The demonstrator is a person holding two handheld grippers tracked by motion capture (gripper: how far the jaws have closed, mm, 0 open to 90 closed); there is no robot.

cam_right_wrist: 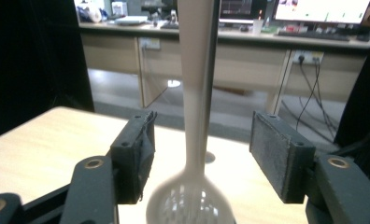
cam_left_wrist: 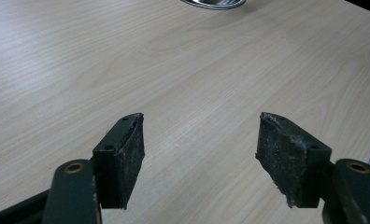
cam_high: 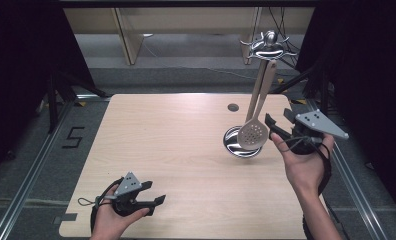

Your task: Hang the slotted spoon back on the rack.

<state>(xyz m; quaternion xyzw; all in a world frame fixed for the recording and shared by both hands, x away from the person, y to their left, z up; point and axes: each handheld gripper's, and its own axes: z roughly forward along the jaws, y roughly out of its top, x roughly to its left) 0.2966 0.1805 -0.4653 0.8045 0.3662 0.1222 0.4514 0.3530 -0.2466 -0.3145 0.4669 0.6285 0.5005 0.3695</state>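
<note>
left gripper (cam_high: 153, 200) low, right gripper (cam_high: 278, 127) raised, jaws apart

black grippers (cam_high: 284, 129), grey triangular plates, worn jaws, brass-ringed screw holes.

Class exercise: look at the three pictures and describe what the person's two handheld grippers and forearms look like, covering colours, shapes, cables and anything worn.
Both the left gripper and the right gripper are black, each topped by a grey three-cornered plate dotted with small holes. Their jaws carry flat, dark, worn pads on arms with brass-coloured rivets. A black cable loops from each. The forearms are bare, no sleeves.
</note>
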